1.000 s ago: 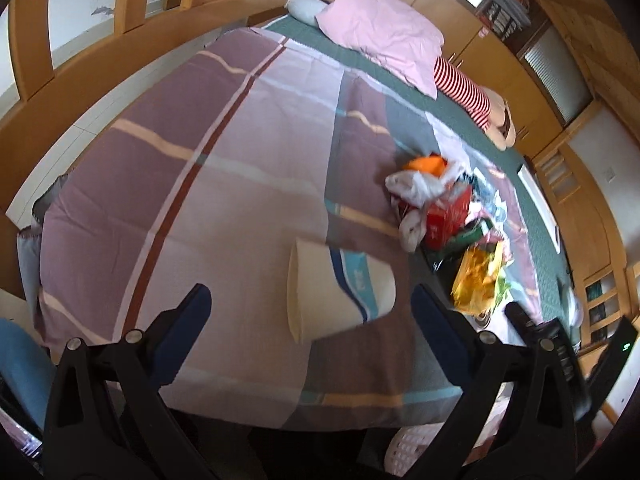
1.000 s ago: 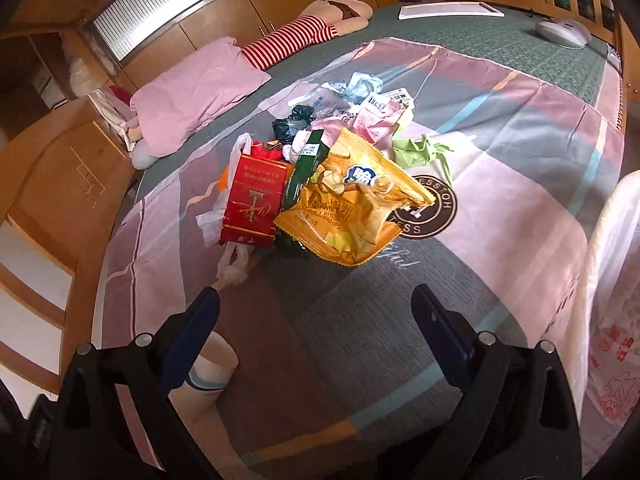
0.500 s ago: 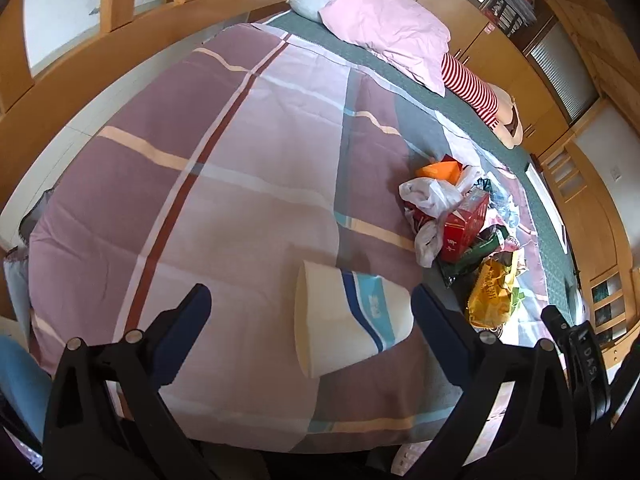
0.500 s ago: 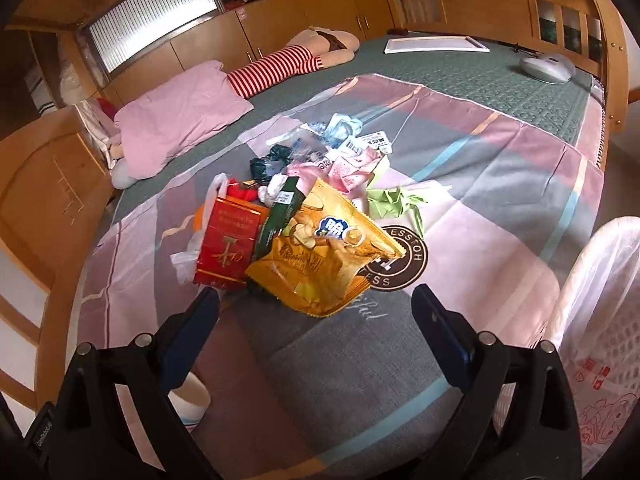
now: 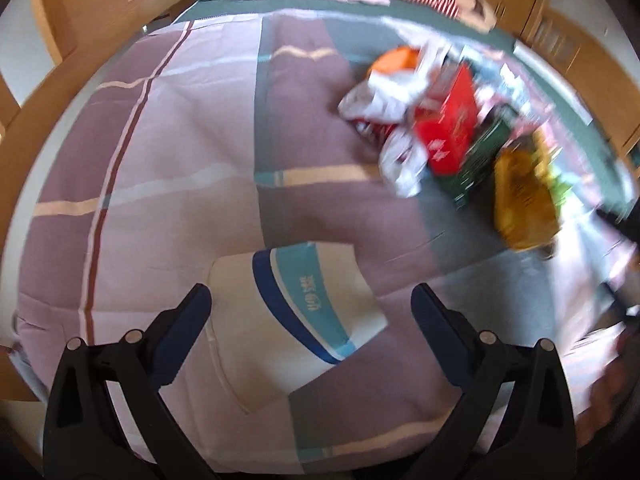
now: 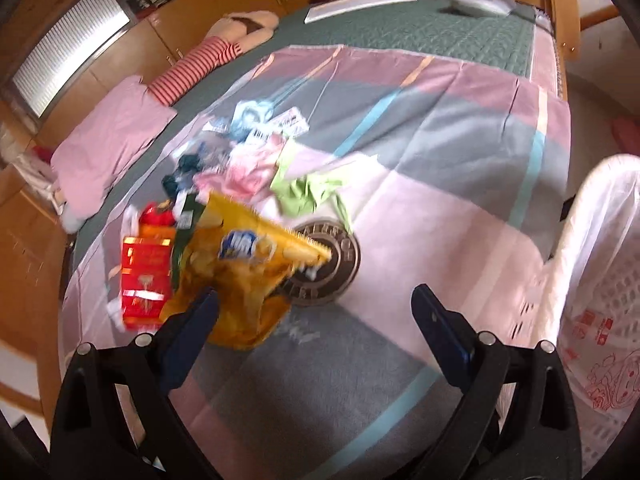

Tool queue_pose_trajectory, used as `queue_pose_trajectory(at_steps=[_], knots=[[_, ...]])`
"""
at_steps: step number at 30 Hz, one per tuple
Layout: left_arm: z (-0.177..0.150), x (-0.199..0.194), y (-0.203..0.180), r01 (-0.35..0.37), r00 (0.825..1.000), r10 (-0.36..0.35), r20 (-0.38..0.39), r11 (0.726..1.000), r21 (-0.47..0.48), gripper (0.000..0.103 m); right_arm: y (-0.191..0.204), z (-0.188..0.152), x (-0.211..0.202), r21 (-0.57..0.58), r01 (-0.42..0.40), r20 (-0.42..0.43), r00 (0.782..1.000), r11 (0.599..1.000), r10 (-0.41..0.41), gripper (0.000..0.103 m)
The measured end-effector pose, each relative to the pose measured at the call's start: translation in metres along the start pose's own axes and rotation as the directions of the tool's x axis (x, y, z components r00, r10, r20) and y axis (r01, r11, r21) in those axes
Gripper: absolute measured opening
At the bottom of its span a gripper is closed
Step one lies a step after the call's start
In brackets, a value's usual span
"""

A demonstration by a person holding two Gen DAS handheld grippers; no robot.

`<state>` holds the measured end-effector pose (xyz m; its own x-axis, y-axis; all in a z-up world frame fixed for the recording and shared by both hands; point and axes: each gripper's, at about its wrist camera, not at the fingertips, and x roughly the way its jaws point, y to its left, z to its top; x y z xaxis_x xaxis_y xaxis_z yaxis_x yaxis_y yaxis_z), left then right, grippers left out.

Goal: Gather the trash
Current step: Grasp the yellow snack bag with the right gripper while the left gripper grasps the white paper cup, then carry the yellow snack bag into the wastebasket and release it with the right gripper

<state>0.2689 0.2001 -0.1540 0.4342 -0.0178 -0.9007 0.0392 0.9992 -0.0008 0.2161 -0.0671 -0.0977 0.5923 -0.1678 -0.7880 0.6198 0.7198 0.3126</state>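
A white paper cup point(image 5: 296, 312) with blue bands lies on its side on the plaid bedspread, between the fingers of my open left gripper point(image 5: 310, 312), which does not touch it. Beyond it is a trash pile: a red box point(image 5: 448, 132), white plastic bags point(image 5: 384, 96) and a yellow snack bag point(image 5: 520, 200). In the right wrist view my right gripper point(image 6: 314, 312) is open and empty just in front of the yellow snack bag point(image 6: 244, 272). The red box point(image 6: 146, 276), a green wrapper point(image 6: 308, 192) and pink wrappers point(image 6: 248, 168) lie around it.
A white basket lined with a printed plastic bag point(image 6: 596, 312) stands at the bed's right edge. A pink pillow point(image 6: 108, 148) and a striped plush toy point(image 6: 200, 64) lie at the far end. Wooden bed rails and cabinets surround the bed.
My left gripper has moved forward and down, so the cup now lies between its fingers. My right gripper has moved closer to the yellow snack bag. Both views are motion-blurred.
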Motion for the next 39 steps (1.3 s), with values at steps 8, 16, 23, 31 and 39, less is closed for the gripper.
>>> queue_pose_trajectory(at_steps=[8, 16, 23, 31, 39], knots=[[-0.003, 0.017, 0.021, -0.074, 0.995, 0.074, -0.067, 0.997, -0.007, 0.098, 0.059, -0.011, 0.052, -0.345, 0.098, -0.056, 0.991, 0.934, -0.124, 0.083], [-0.002, 0.015, 0.061, 0.025, 0.998, -0.035, -0.056, 0.984, -0.174, 0.046, 0.059, -0.023, 0.039, -0.351, -0.032, -0.100, 0.995, 0.936, -0.004, 0.030], [-0.011, -0.001, 0.074, 0.148, 0.989, -0.148, 0.021, 0.956, -0.252, 0.030, 0.068, -0.027, -0.014, -0.362, -0.124, 0.034, 0.989, 0.924, 0.145, 0.023], [-0.012, -0.058, 0.102, 0.380, 0.913, -0.294, 0.284, 0.866, -0.325, 0.030, 0.083, -0.032, -0.040, -0.448, -0.162, 0.115, 0.965, 0.879, 0.236, 0.023], [-0.011, -0.088, 0.066, 0.460, 0.854, -0.380, 0.356, 0.871, -0.174, 0.030, 0.028, -0.002, -0.102, -0.344, -0.315, 0.060, 0.933, 0.885, 0.355, 0.023]])
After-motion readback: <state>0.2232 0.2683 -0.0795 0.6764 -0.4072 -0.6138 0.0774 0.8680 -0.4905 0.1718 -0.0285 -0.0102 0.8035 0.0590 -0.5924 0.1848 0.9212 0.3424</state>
